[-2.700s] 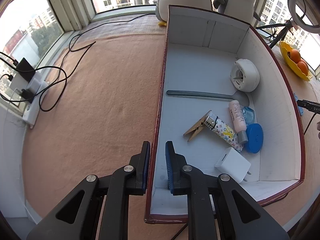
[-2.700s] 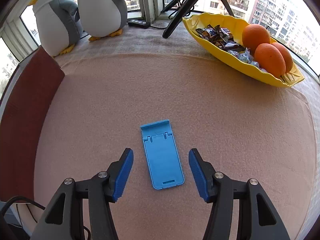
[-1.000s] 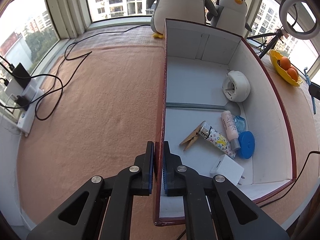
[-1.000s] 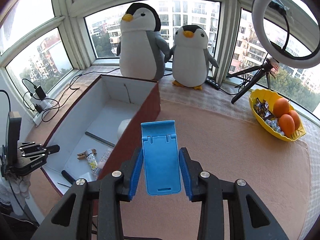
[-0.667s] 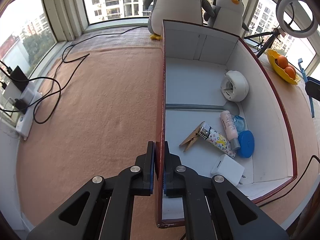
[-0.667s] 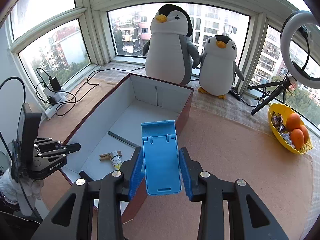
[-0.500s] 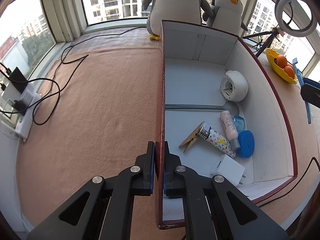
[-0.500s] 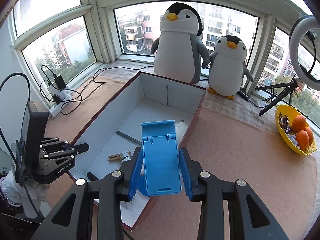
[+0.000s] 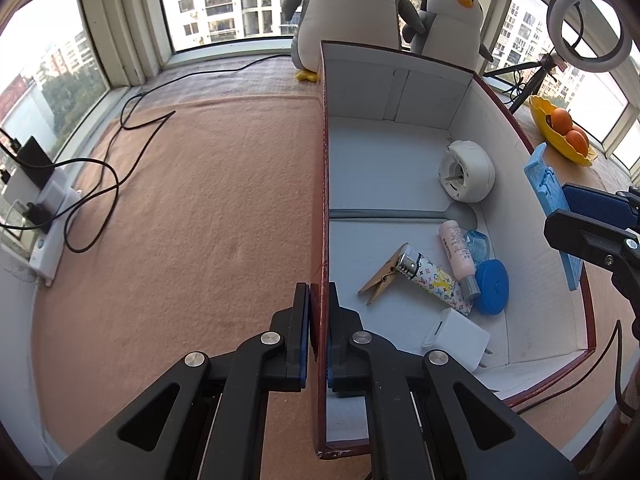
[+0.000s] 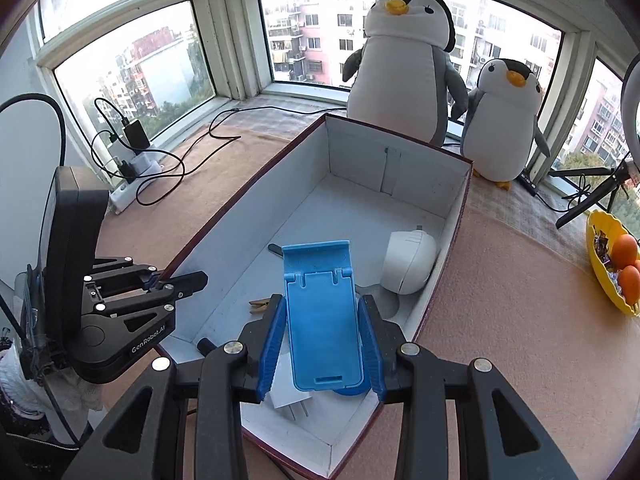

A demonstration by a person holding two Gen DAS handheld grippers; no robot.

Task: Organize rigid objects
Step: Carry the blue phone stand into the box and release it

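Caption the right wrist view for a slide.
Right hand-held gripper carries a blue phone stand over the open box.

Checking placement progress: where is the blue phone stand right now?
The blue phone stand is clamped in the right gripper, held above the box, over its near right side.

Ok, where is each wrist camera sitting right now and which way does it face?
Left wrist: rides the left gripper, looking steeply down its jaws, shut on the near side wall of the maroon white-lined cardboard box.
Right wrist: rides the right gripper, angled down over the box toward the windows, jaws gripping the flat blue plastic phone stand.
Shared: box, stand, white round gadget, each other's gripper.
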